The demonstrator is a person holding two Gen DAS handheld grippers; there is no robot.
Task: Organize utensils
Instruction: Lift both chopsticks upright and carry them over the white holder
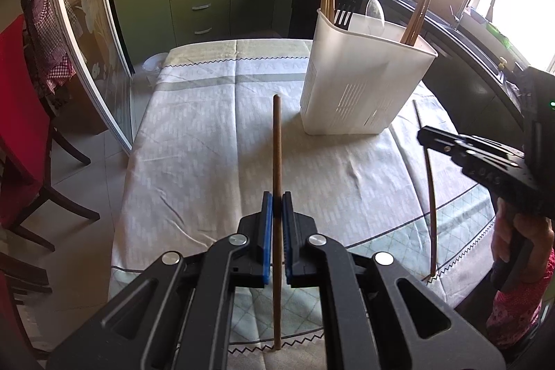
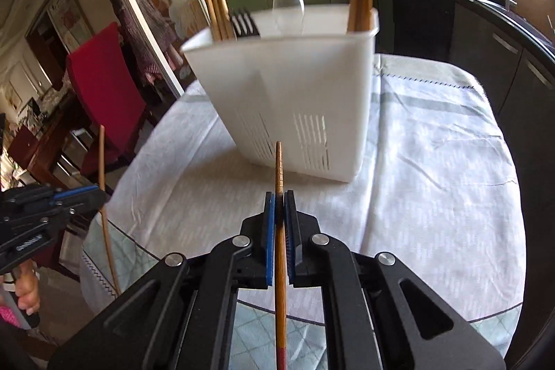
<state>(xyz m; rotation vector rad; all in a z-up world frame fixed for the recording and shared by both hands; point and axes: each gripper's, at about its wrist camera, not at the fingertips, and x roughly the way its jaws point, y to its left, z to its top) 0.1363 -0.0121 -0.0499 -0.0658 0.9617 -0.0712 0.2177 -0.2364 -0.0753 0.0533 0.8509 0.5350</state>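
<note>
Holding one chopstick (image 1: 276, 144) per hand-held gripper (image 1: 276, 205) (both clamped tight); tilt tips down, line up over holder (image 1: 364, 71) rim, release only once inside.

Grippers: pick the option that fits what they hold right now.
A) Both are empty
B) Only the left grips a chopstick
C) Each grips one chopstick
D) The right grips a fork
C: the left gripper is shut on a chopstick, and the right gripper is shut on another chopstick, both short of the white holder.
</note>
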